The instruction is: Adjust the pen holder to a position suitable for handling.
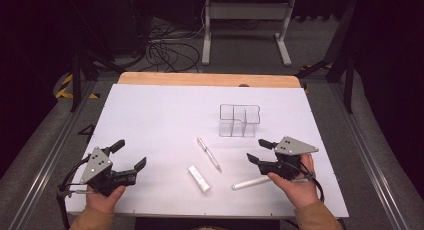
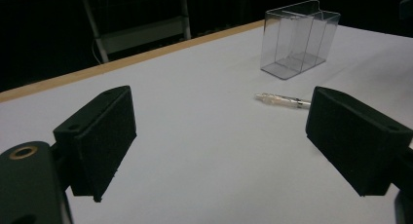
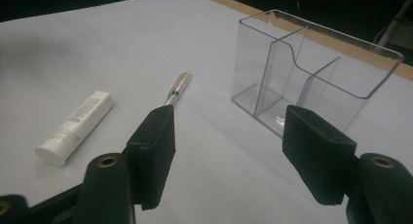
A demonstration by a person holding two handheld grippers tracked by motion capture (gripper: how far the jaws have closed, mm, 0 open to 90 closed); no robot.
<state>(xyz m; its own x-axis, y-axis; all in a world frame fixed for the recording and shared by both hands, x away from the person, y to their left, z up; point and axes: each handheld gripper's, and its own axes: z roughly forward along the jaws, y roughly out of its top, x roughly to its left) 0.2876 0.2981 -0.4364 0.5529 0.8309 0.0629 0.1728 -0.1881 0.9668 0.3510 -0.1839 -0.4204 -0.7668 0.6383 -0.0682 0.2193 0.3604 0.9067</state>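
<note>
With both the left gripper and the right gripper spread wide and holding nothing, the slim clear plastic pen lies mid-table near the clear plastic compartment organiser, probably light, stiff and slippery, best pinched across mid-barrel.

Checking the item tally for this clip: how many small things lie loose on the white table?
3: a clear pen in the middle, a white tube nearer the person, a white stick by the right gripper.
</note>
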